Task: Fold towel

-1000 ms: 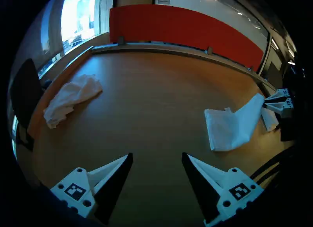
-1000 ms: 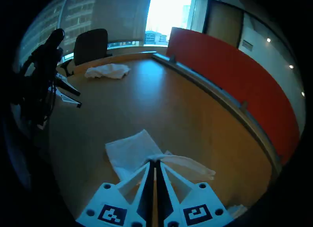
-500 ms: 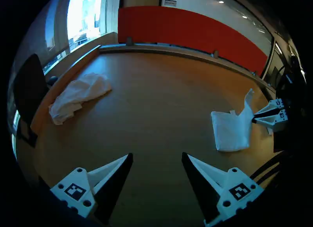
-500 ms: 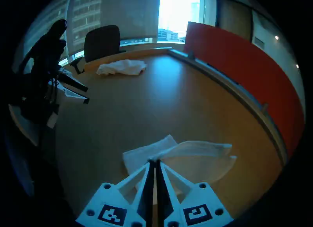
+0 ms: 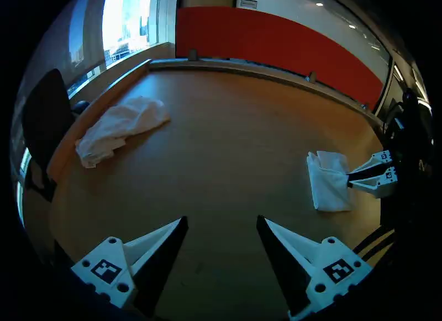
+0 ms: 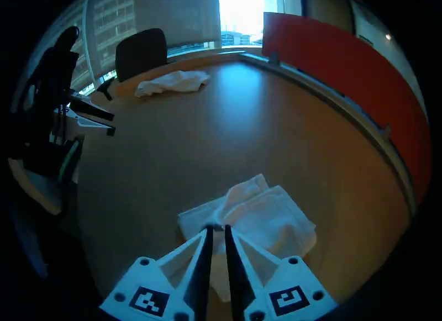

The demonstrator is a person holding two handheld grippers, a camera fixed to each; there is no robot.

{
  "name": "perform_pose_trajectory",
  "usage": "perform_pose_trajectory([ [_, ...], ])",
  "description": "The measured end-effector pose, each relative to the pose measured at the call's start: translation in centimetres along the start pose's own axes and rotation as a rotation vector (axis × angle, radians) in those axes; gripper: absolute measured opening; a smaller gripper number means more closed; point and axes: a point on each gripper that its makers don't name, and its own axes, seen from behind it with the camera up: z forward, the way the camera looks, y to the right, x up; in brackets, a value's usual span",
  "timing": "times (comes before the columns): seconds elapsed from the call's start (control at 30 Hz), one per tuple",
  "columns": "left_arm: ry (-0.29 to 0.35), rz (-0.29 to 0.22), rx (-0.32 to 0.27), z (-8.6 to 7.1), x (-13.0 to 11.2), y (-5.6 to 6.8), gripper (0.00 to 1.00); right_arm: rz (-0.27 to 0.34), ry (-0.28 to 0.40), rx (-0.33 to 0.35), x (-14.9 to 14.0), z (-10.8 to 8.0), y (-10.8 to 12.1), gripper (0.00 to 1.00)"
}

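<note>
My right gripper [image 6: 217, 228] has its fingers drawn almost together with only a thin slit between them, and the tips sit on the near border of the towel [image 6: 259, 216]. I cannot tell whether any cloth is pinched in that slit. The towel lies flat in a compact, layered rectangle close to the tabletop [image 6: 182, 150] edge on my right side, so I judge the fold laid down and this to be the letting-go step. My left gripper [image 5: 221, 218] is spread wide and holds nothing, hovering over bare wood well apart from the towel. Across the tabletop, near the edge by the dark chair [image 5: 38, 122], a second crumpled cloth [image 5: 119, 127] lies unfolded. Next I would want the right fingers parted clear of the fabric and drawn straight back along the tabletop, so the top layer is not dragged open. After that I would check whether another fold is wanted.
</note>
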Motion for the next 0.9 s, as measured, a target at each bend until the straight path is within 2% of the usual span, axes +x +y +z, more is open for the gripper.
perform_pose_trajectory([
  [0.13,0.001,0.003,-0.003,0.0,0.1,0.1,0.92,0.007,0.000,-0.003,0.0,-0.2,0.1,0.31],
  [0.17,0.001,0.004,-0.004,0.1,0.1,0.1,0.92,0.008,0.000,-0.003,0.0,-0.2,0.2,0.37],
  [0.23,0.001,0.006,-0.004,0.1,0.2,0.1,0.92,0.012,-0.002,-0.002,-0.1,-0.4,0.1,0.57],
  [0.3,0.001,0.007,-0.005,0.2,0.2,0.2,0.92,0.016,-0.005,-0.002,-0.3,-0.5,0.2,0.68],
  [0.5,0.003,0.008,-0.006,0.2,0.3,0.3,0.92,0.032,-0.017,-0.016,-1.5,-1.0,0.4,0.71],
  [0.9,0.001,0.010,-0.009,0.2,0.2,0.6,0.92,0.060,-0.069,-0.052,-5.7,-2.5,0.8,0.71],
])
